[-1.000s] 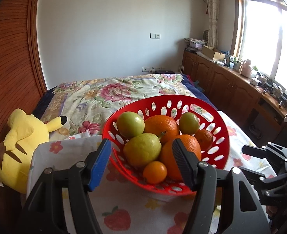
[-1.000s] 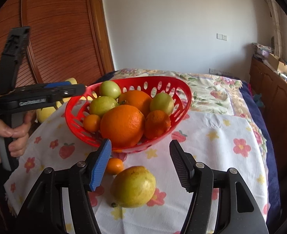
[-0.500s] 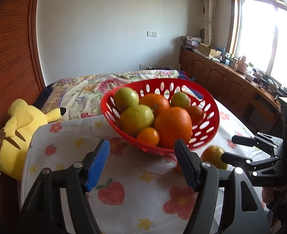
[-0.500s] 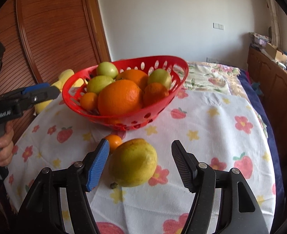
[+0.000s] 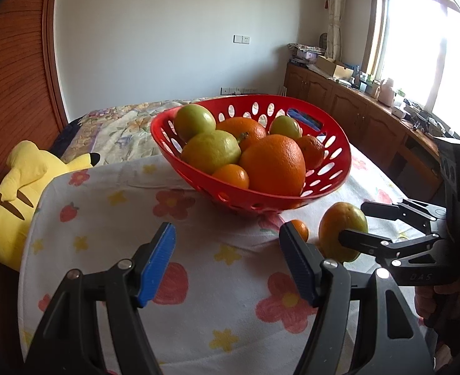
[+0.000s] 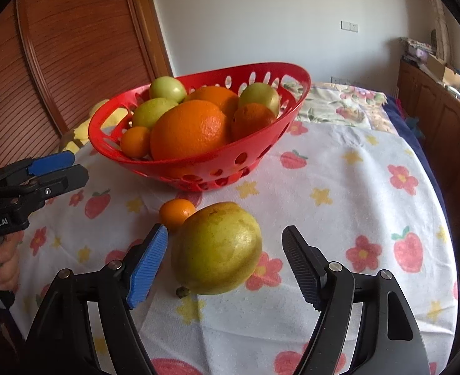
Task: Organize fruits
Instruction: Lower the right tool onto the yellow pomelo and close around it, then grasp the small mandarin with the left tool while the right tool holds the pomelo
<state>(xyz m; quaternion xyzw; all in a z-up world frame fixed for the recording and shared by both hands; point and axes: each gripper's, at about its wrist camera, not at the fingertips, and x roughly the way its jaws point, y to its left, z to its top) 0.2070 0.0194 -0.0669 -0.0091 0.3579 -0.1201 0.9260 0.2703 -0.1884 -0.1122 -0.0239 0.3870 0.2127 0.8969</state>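
Observation:
A red basket (image 5: 159, 131) (image 6: 270, 143) heaped with oranges and green-yellow fruits stands on the flowered tablecloth (image 5: 111, 218). On the cloth in front of it lie a large yellow-green fruit (image 6: 217, 253) (image 5: 336, 225) and a small tangerine (image 6: 176, 214) (image 5: 300, 228). My right gripper (image 6: 225, 232) (image 5: 353, 222) straddles the large fruit; its jaws are opening and neither pad touches the fruit. My left gripper (image 5: 228, 231) (image 6: 73, 168) hangs open over bare cloth, short of the basket, with nothing between its fingers.
A yellow plush toy (image 5: 20, 181) lies off the table's left edge against the wooden panelling. Beyond the basket is a bed with a floral cover (image 5: 126, 118). Wooden cabinets (image 5: 355, 112) run under the window on the right. A hand (image 6: 1, 259) holds the left gripper's handle.
Both grippers have sunk toward the table. The right jaws have spread wider around the large yellow-green fruit. The left gripper has drawn back from the basket to over bare cloth.

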